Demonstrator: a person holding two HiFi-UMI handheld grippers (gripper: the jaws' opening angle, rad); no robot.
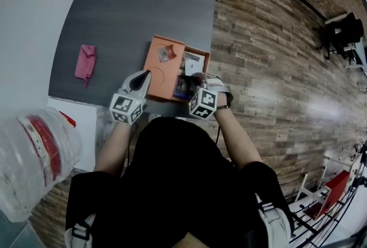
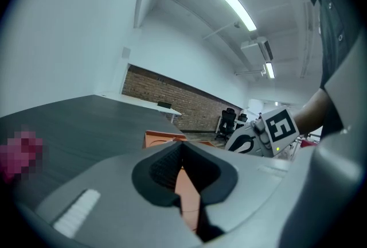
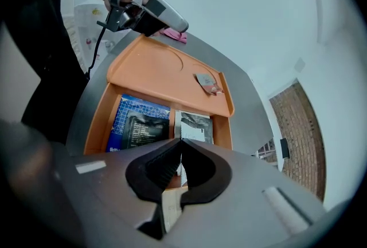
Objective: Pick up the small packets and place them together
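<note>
Right gripper [image 3: 182, 142] pinching a white packet [image 3: 194, 130]
Jaws clamped above orange tray [image 3: 149, 69], near right; left gripper [image 2: 182, 145] closed, empty.

Print on the blue packet [image 3: 137, 126] and white packet [image 3: 195, 125] is illegible

Tray [image 1: 157, 72] on table [image 1: 143, 0], cloth [image 1: 85, 61] to its left; small packet [image 1: 166, 54] on tray, two packets [image 3: 139, 124] [image 3: 194, 126] in its compartments

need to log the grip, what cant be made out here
- Right gripper view: only a pale strip shows in the shut right claw; which packet, unclear.
- Head view: that claw covers part of the blue packet.
- Left gripper view: the left claw hides most of the tray.
</note>
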